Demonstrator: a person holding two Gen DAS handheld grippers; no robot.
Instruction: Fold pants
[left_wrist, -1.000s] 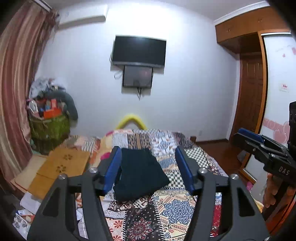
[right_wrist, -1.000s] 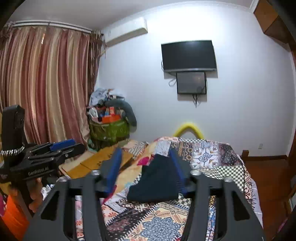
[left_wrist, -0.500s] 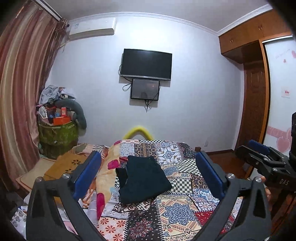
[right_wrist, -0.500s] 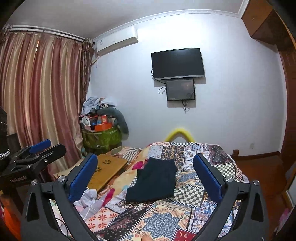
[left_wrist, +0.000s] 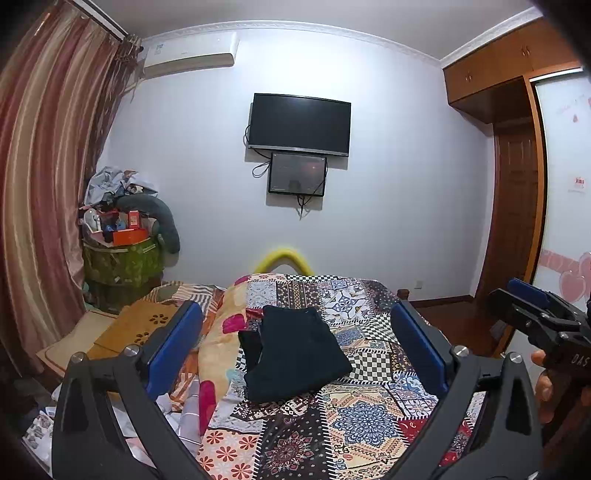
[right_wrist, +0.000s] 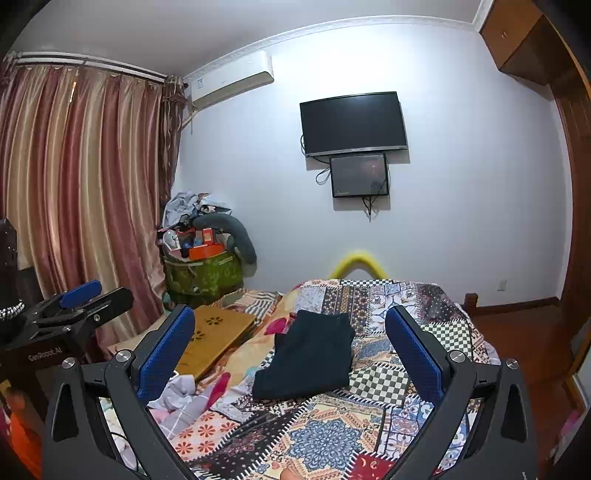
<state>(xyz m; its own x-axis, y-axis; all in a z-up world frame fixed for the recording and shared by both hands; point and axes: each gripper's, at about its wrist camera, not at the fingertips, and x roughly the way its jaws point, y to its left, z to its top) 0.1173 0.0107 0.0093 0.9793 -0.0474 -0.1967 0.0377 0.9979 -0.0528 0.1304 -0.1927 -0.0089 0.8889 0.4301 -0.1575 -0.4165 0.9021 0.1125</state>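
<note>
A pair of dark pants (left_wrist: 295, 354) lies folded into a compact rectangle in the middle of the patchwork bedspread (left_wrist: 369, 417); the right wrist view shows the same pants (right_wrist: 310, 358). My left gripper (left_wrist: 295, 314) hangs above the near end of the bed, well short of the pants, open wide with nothing between its blue pads. My right gripper (right_wrist: 289, 314) is held alongside, also open and empty. Each gripper shows in the other's view: the right gripper (left_wrist: 535, 306) at the right edge, the left gripper (right_wrist: 85, 295) at the left edge.
A wooden lap desk (left_wrist: 140, 328) lies left of the bed, with crumpled light cloth (right_wrist: 177, 398) near it. A green basket piled with clutter (left_wrist: 118, 258) stands by the striped curtain (left_wrist: 44, 184). A TV (left_wrist: 299, 123) hangs on the far wall. A wooden door (left_wrist: 517, 221) is at right.
Both grippers' jaws have spread from about half open to fully wide. The left gripper has drifted slightly and its view has shifted. The pants have not moved.
</note>
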